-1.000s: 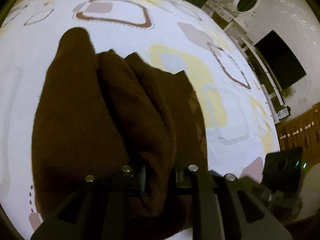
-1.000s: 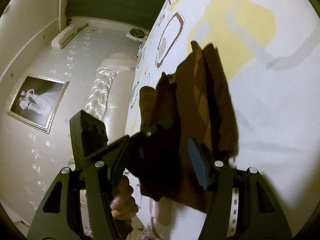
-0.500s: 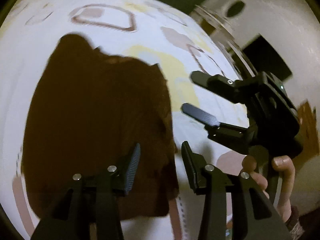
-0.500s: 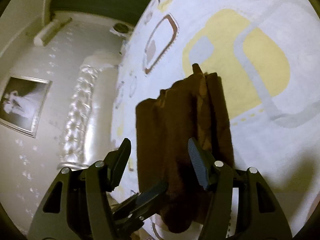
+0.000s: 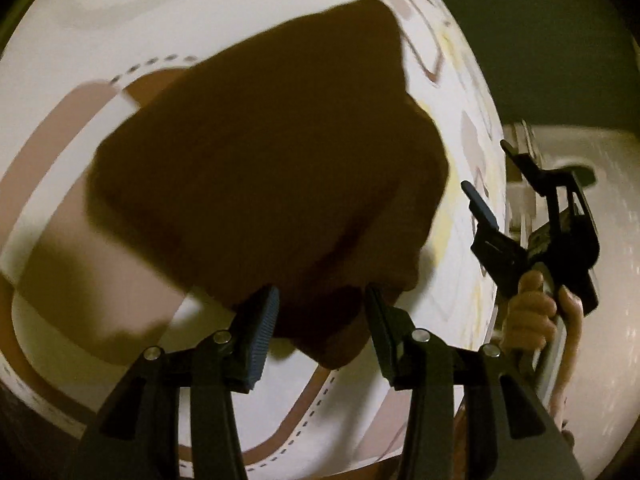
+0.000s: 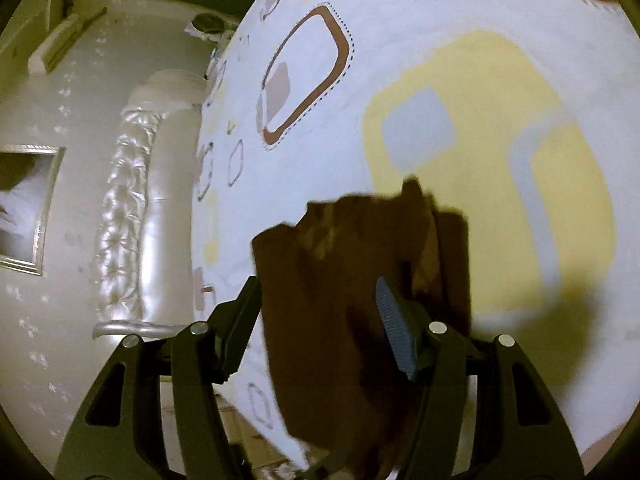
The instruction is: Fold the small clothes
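Observation:
A dark brown folded garment lies flat on the patterned bed sheet. My left gripper hovers open over its near edge, and the pads do not press the cloth. At the right of the left wrist view a hand holds my right gripper, open and clear of the cloth. In the right wrist view the same garment lies creased on the sheet, with my right gripper open above its near end and nothing pinched.
The sheet carries yellow, brown and grey shapes. A white tufted headboard runs along the bed's far side, with a framed picture and a wall air conditioner beyond. A brown outline marks the sheet near the bed's edge.
The left gripper has let go of the brown garment, opened, rolled and drawn back. The garment now lies spread on the sheet. The right gripper has pulled away from it, still open.

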`<state>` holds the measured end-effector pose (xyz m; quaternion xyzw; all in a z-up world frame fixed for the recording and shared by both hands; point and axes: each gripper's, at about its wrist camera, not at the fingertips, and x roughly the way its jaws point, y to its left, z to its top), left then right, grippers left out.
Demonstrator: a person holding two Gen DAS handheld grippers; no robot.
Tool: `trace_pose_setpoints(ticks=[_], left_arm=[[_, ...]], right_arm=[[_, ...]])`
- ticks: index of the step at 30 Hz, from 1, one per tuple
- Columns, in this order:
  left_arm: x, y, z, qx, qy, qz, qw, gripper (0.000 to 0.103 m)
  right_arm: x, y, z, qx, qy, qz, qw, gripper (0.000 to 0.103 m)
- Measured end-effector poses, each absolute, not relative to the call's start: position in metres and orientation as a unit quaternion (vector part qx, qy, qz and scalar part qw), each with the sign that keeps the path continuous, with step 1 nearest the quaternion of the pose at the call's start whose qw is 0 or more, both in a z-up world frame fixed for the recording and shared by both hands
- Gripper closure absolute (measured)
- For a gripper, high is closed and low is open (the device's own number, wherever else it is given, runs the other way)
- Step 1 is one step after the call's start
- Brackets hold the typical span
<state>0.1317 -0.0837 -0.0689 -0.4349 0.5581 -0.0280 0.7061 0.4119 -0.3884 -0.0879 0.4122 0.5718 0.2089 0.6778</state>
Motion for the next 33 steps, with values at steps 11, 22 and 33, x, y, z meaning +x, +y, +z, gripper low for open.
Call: trace_pose_setpoints(ticks=[11,22,33], left_arm=[[0.108,-0.077,-0.083,-0.49,0.559,0.023,0.668,0.056],[0.104,-0.079,-0.096,-0.617,0.529,-0.008,0.582,0.045],[0.108,-0.081,-0.101,-0.655,0.513,-0.025,0.554,0.085]], right_arm=[[0.445,-0.373,-0.131,0.375,0.618,0.241,0.648,0.044],[0.436,-0.376,-0.136,0.378,0.626,0.251,0.634,0.044],[0.43,-0.374,-0.132,0.356,0.633,0.26,0.636,0.045]])
